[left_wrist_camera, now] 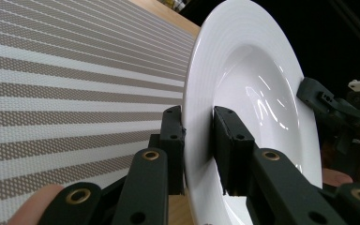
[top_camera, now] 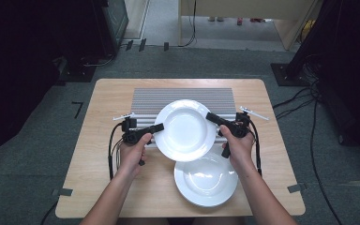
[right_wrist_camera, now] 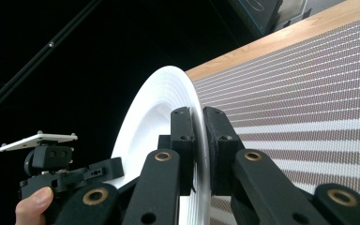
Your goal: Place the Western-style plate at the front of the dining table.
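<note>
Setting: grey carpet floor, dark equipment at both sides, a light wooden table [top_camera: 98,187] in the middle, a striped placemat [top_camera: 183,96] lying across its far half.

Item 1, upper plate [top_camera: 185,129]: white, deep-welled, round, so no long axis to reckon with. I hold it off the surface, above the near edge of the placemat, tipped slightly. It partly covers the far rim of item 2.

Item 2, lower plate [top_camera: 206,180]: same pattern, flat on the bare wood at 5 o'clock from the upper plate, near the table's front edge.

Item 3, my left gripper [top_camera: 157,127]: clamped on the upper plate's rim at its 9 o'clock; in the left gripper view one pad sits under the rim and one on the well side.

Item 4, my right gripper [top_camera: 214,118]: clamped on the same rim at about 2 o'clock, pads pinching the thin edge from both faces.

Governing relation: the two grips lie nearly opposite across the plate, so the plate hangs between my hands, each equally near. I judge that any shift towards the placemat, lying at 12 o'clock, needs both hands travelling together, level, or the rim will twist in the pads.
</note>
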### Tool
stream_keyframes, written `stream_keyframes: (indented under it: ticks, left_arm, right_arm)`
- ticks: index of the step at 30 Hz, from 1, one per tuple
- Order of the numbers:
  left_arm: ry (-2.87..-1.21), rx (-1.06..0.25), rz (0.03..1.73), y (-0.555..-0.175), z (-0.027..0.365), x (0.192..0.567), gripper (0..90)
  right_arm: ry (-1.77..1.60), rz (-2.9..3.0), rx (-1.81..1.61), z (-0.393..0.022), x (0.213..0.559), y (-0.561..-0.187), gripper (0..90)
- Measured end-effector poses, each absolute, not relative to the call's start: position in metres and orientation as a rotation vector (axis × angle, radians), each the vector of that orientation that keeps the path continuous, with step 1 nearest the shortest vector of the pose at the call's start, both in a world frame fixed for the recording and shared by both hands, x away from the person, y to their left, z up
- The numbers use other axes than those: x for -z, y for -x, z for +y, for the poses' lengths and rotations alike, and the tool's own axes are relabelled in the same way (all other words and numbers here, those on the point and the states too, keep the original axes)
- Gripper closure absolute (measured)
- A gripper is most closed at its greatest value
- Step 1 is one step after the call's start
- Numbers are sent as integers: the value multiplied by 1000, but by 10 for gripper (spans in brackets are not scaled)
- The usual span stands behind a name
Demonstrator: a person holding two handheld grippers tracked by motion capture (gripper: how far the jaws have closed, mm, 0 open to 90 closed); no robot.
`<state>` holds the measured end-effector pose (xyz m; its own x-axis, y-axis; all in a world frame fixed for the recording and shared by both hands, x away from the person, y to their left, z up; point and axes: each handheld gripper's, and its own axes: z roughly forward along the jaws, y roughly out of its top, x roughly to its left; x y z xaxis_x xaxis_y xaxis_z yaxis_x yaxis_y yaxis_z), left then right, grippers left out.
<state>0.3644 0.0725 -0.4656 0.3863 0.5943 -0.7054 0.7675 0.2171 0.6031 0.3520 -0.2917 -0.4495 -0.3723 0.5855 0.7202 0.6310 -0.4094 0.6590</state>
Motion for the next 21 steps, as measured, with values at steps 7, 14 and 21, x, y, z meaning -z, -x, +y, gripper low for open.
stream_keyframes:
  ticks: [7, 14, 21]
  left_arm:
    - [-1480, 174, 1343, -392, 76, 470, 747]
    - [-1494, 180, 1382, -416, 76, 477, 740]
    - [-1484, 185, 1432, -437, 77, 486, 734]
  right_arm:
    - [1774, -1665, 1914, -285, 458, -380, 845]
    - [1822, -1653, 1897, -280, 466, -402, 842]
    - [1869, -1648, 1869, -274, 474, -426, 840]
